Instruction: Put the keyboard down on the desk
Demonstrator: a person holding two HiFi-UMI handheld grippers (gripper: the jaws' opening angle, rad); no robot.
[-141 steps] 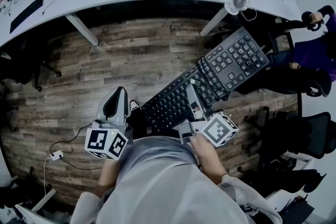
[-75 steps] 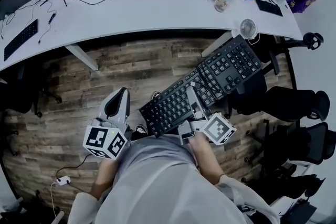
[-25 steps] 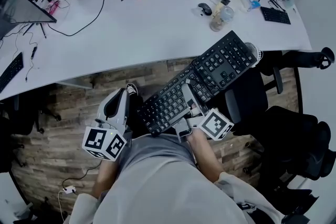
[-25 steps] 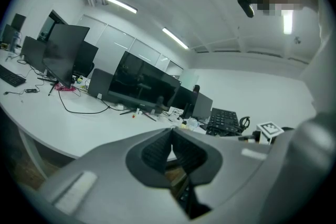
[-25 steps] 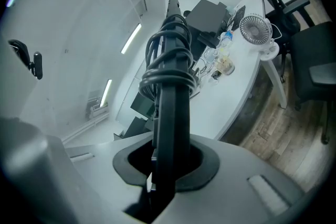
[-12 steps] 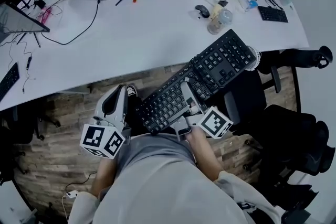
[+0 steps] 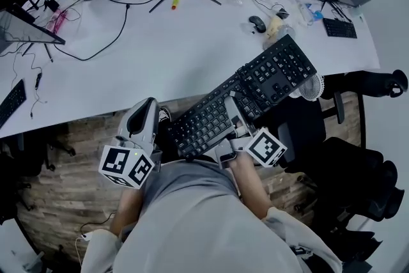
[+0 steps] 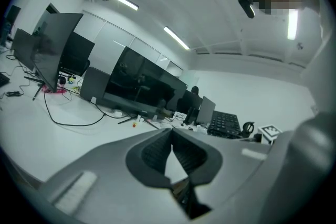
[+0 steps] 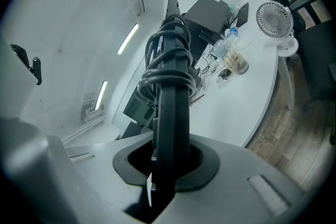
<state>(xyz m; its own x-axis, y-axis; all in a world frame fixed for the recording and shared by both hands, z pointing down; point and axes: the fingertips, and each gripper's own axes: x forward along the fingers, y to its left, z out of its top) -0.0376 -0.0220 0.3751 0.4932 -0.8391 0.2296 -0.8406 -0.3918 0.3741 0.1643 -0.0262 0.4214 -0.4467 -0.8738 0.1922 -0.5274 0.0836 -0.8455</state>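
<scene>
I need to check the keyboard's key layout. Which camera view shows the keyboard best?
Head view: the keyboard shows nearly its whole key face, gripped by the right claw. The right gripper view shows it only edge-on with its coiled cable; the left gripper view catches a small, distant part.

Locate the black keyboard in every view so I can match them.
Head view: centre, keyboard lying diagonally, gripped by the right claw.
Left gripper view: right of centre, in the background.
Right gripper view: edge-on up the middle, between the jaws.
Shared landmark: the white desk.
</scene>
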